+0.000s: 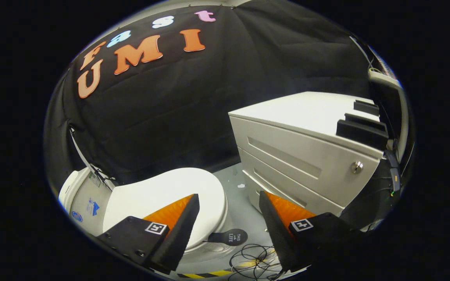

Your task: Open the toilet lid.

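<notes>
A white toilet stands low ahead, its lid [170,191] lying flat and closed over the bowl. The cistern [82,195] shows behind it, beside the black cloth wall. My gripper [229,197] hovers above the lid's front right part, open, with a wide gap and nothing between the fingers. One finger [182,226] overlaps the lid's front edge in the image; the other finger [274,224] sits over the floor beside the cabinet. I cannot tell whether either touches anything.
A white drawer cabinet [307,156] with a round lock stands close beside the toilet, black blocks [361,125] on its top. Grey floor [236,195] runs between them. A black tag [229,237], loose cables [254,261] and striped tape [209,274] lie below.
</notes>
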